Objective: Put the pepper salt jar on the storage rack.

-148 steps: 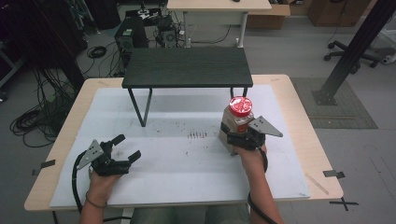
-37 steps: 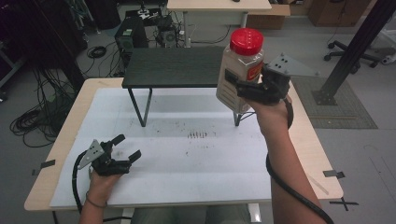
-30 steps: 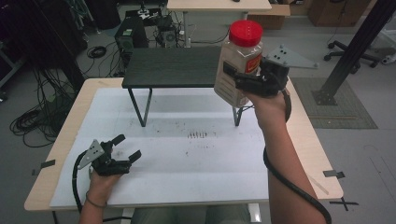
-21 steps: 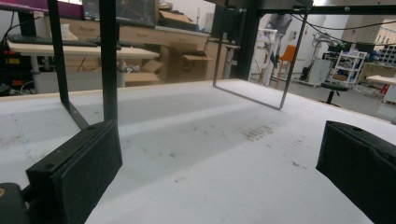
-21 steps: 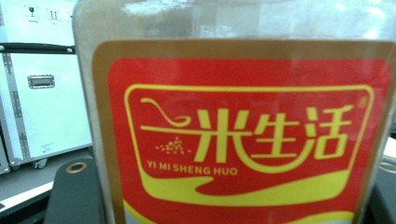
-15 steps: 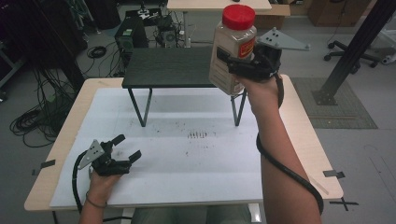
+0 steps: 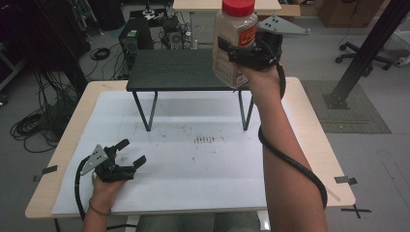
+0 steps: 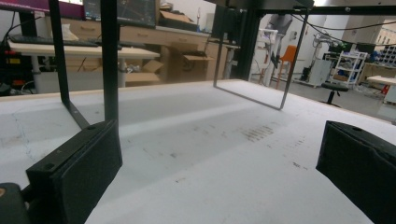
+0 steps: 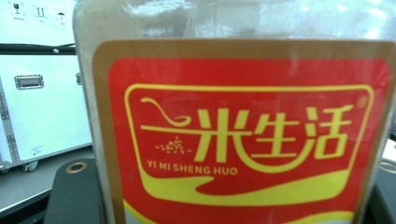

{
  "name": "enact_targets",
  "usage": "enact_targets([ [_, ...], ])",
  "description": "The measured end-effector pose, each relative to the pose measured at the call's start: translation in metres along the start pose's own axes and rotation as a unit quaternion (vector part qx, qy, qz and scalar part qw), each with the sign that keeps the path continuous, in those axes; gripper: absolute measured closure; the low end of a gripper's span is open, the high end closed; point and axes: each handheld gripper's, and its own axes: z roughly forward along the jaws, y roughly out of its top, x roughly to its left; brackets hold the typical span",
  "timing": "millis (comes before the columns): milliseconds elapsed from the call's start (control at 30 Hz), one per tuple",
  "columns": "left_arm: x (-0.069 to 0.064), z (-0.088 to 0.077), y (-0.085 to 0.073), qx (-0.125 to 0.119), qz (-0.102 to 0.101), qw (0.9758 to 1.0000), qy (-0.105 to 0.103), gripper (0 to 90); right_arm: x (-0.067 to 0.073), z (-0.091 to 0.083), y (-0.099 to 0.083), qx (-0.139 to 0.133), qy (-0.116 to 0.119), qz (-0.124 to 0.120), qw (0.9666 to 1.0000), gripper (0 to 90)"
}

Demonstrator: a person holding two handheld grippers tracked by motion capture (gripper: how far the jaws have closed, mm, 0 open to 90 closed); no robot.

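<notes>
Since the earlier frames, the right hand-held gripper [image 7: 241, 53] has carried the red-capped grain jar [image 7: 235, 41] from the worktop [image 7: 290, 145] up and forward, and its jaws are clamped on the jar's body. The jar is upright in the air, above the right end of the small black shelf [image 7: 179, 70]. The left hand-held gripper [image 7: 128, 153] rests low on the white worktop near its front left corner, its 2 jaws apart with nothing between them.

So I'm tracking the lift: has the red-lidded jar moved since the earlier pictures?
Yes. The jar, in the right gripper, rose from the table to above the black shelf.
</notes>
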Motion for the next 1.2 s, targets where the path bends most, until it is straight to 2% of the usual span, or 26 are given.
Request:
enact_targets([
  [633,0.000,0.000,0.000,-0.002,0.000,1.0000,0.001,0.2,-0.004,0.039,-0.006,0.015,-0.015,0.005,0.9998,27.2],
  [1200,-0.001,0.000,0.000,-0.002,0.002,1.0000,0.003,0.2,-0.005,0.052,-0.015,0.020,-0.024,0.008,0.9995,27.1],
])
